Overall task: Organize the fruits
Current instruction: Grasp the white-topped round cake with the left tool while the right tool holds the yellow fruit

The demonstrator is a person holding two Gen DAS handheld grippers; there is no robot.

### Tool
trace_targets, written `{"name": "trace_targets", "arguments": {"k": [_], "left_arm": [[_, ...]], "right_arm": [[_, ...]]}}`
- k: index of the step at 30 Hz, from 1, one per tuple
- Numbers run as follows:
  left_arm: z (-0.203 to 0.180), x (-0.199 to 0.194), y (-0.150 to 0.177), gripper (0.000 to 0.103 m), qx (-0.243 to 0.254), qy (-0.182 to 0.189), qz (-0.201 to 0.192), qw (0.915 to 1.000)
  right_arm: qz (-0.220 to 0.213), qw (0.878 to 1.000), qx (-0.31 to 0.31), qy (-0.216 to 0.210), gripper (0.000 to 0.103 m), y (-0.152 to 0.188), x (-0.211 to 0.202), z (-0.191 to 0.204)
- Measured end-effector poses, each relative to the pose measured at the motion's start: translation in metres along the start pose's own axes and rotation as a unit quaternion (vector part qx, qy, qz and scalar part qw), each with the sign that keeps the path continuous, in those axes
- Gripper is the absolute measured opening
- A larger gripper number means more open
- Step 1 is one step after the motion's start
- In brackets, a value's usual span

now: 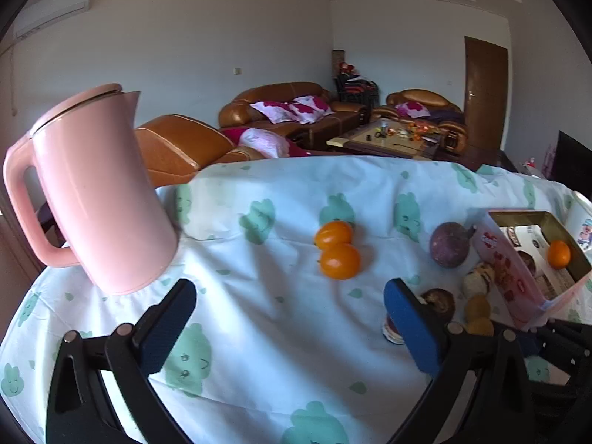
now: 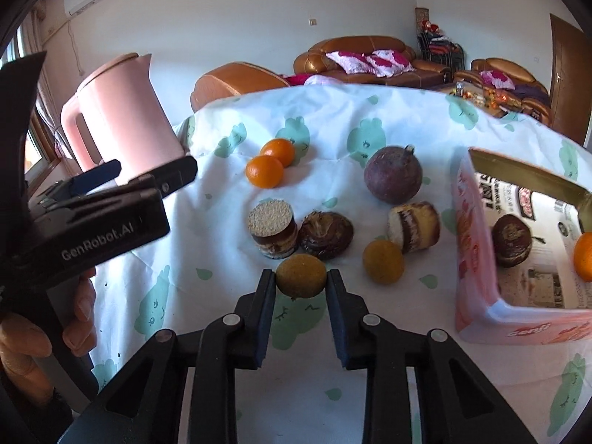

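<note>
My right gripper (image 2: 301,281) is shut on a small brownish-yellow round fruit (image 2: 301,275) low over the table. A second yellow fruit (image 2: 383,262) lies to its right. Two oranges (image 2: 270,162) and a purple passion fruit (image 2: 393,174) lie farther back. The pink box (image 2: 477,296) at the right holds an orange (image 2: 584,256) and a brown pastry (image 2: 512,236). My left gripper (image 1: 290,314) is open and empty over the cloth; the oranges (image 1: 338,251) lie ahead of it, with the passion fruit (image 1: 449,244) and the box (image 1: 518,281) to its right.
A pink kettle (image 2: 125,118) stands at the table's left back. Several cake pieces (image 2: 273,233) and a chocolate pastry (image 2: 325,235) lie mid-table. The left gripper's body (image 2: 92,222) and the hand holding it fill the right wrist view's left side. Sofas stand behind the table.
</note>
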State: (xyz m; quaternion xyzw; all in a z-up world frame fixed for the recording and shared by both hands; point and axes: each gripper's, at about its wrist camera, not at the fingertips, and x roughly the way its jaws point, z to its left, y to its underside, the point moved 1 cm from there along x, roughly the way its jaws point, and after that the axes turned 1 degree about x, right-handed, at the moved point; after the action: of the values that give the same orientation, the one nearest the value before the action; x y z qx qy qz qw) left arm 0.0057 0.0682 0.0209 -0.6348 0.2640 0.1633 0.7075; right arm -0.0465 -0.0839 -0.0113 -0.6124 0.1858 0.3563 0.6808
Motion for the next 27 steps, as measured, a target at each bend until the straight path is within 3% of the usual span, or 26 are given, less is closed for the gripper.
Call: {"name": "trace_targets", "arguments": {"k": [5, 9, 12, 16, 20, 22, 27], "left_arm": [[-0.03, 0.003, 0.006, 0.086, 0.056, 0.072, 0.014, 0.9958], [-0.054, 0.007, 0.011, 0.077, 0.099, 0.096, 0.022, 0.9902], [-0.067, 0.018, 0.012, 0.069, 0.118, 0.088, 0.035, 0.9885], [-0.065, 0.042, 0.013, 0.046, 0.104, 0.095, 0.087, 0.9862], [-0.055, 0.053, 0.013, 0.043, 0.071, 0.119, 0.112, 0.984], [-0.055, 0.058, 0.013, 0.037, 0.065, 0.125, 0.123, 0.9823], [-0.05, 0.05, 0.014, 0.036, 0.055, 0.102, 0.102, 0.988]], "right_arm": [[-0.071, 0.996, -0.005, 0.049, 0.03, -0.007, -0.04, -0.023], [-0.083, 0.994, 0.007, 0.073, 0.03, -0.007, -0.053, -0.044], [-0.081, 0.994, 0.023, 0.069, 0.03, -0.009, -0.056, -0.055], [-0.081, 0.994, 0.018, 0.069, 0.03, -0.008, -0.058, -0.057], [-0.075, 0.995, 0.023, 0.063, 0.03, -0.009, -0.053, -0.057], [-0.07, 0.995, 0.023, 0.066, 0.03, -0.007, -0.049, -0.056], [-0.067, 0.996, 0.031, 0.059, 0.03, -0.006, -0.047, -0.056]]}}
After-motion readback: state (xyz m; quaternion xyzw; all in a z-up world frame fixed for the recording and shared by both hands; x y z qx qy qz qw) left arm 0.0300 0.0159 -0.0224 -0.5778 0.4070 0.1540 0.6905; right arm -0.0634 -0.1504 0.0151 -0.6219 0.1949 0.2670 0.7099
